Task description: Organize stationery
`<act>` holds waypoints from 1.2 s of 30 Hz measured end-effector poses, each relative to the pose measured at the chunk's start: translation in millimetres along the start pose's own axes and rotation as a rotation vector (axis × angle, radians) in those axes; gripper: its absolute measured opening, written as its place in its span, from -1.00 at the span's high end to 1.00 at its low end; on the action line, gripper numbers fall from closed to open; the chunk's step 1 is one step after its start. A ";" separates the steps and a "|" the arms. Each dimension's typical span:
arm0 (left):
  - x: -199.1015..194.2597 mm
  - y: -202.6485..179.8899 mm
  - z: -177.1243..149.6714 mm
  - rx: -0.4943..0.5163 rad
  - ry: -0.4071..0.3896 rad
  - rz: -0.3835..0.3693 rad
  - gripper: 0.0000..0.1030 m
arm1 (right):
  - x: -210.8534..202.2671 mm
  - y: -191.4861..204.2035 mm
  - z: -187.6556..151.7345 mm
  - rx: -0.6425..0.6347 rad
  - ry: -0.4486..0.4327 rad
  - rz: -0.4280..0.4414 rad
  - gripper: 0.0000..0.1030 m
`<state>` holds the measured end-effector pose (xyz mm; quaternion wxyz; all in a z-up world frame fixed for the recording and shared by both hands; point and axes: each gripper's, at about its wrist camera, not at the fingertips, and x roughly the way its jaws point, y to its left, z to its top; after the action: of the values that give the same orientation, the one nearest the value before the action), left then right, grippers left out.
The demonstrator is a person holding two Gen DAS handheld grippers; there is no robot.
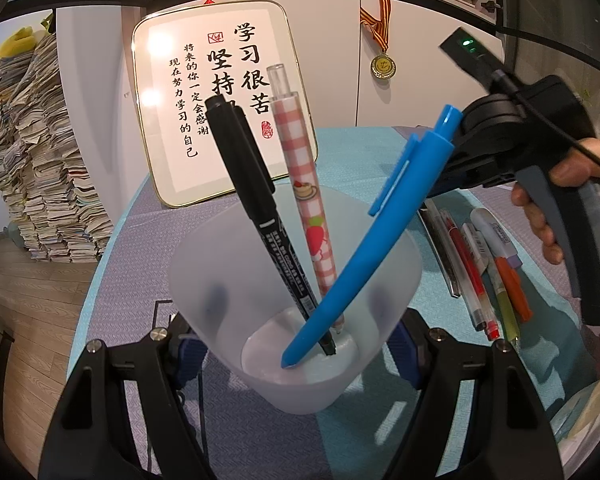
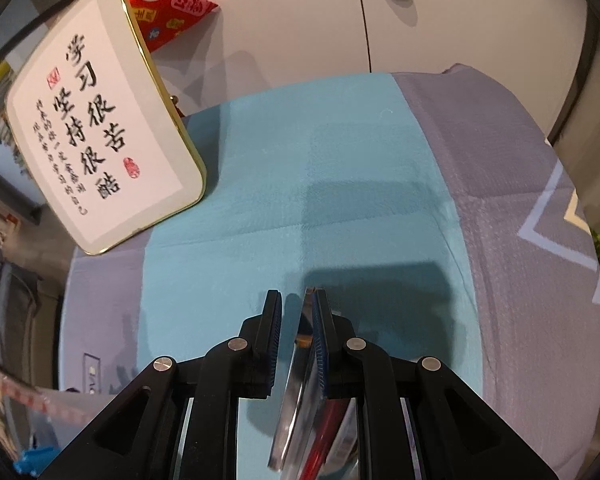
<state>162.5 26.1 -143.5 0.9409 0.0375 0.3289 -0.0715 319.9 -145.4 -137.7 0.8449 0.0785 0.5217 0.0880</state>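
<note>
Off to the left of the bench [image 2: 340, 160], just a framed calligraphy board [image 1: 220, 100] leaning on the wall. It's not part of the job.

Centre of the left view: left claw [image 1: 296, 356] is clamped on the frosted cup [image 1: 204, 280], one pad on each side wall. My read is that it's bracing the cup so it doesn't slide or tip while pens go in. The cup stands upright on the bench, mouth towards the camera.

Three are already inside the cup, all tips-down on its floor:
- black marker [image 1: 256, 184], leaning left
- checked pen [image 1: 304, 184], near upright
- blue pen [image 1: 380, 240], leaning hard right over the rim, with its top end close to the right claw's body. I can't tell if they touch.

Right of the cup, a row of loose pens [image 1: 484, 272] lies flat on the bench, side by side, not yet sorted. They sit well clear of the left claw and below the right one, so I'd judge they're next.

Right claw [image 2: 296, 300], with a hand [image 1: 548, 216] on its trigger, is pitched down at the bench with the jaws almost closed, only a slim gap showing. The blue pen isn't between them. A clear barrel [image 2: 296, 392] runs along the inner face of the right-hand pad, and a red pen [image 2: 324, 432] sits just beside it. I can't tell whether the clear one is pinched or just lying underneath.
</note>
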 end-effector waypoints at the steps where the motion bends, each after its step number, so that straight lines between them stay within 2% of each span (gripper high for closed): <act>1: -0.3 -0.1 -0.1 0.000 0.000 0.000 -0.44 | 3.2 1.5 0.5 -0.009 0.005 -0.017 0.72; 8: -0.2 0.0 0.0 0.000 0.000 0.000 -0.44 | 13.9 8.4 -0.7 -0.063 0.013 -0.109 0.71; 11: -0.3 0.0 0.0 0.000 0.000 0.000 -0.44 | 16.7 9.1 -1.5 -0.069 0.022 -0.103 0.50; 13: -0.4 0.0 0.0 0.000 0.000 0.000 -0.44 | 17.5 12.0 -3.1 -0.086 0.018 -0.104 0.48; 14: -0.4 0.1 0.0 0.000 0.000 0.000 -0.44 | 17.8 13.5 -4.0 -0.096 0.016 -0.111 0.48; 16: -0.3 0.0 0.0 0.000 0.000 0.000 -0.44 | 16.1 13.4 -6.6 -0.104 0.013 -0.110 0.75; 21: -0.4 0.1 0.0 0.000 0.000 0.000 -0.44 | -1.9 14.3 -19.6 -0.088 0.003 -0.005 0.77; 26: -0.2 0.3 0.1 0.000 0.000 0.000 -0.44 | -52.9 20.0 -36.7 -0.098 -0.102 0.087 0.78; 32: 0.2 -1.2 0.0 0.000 0.000 0.001 -0.44 | -112.4 31.1 -59.4 -0.178 -0.244 0.120 0.78; 36: 0.2 -1.0 -0.1 0.000 0.000 0.000 -0.44 | -103.1 31.5 -54.1 -0.183 -0.192 0.121 0.77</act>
<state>162.5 25.1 -143.7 0.9409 0.0374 0.3289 -0.0713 223.9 -136.4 -65.1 0.8878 0.0407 0.4225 0.1782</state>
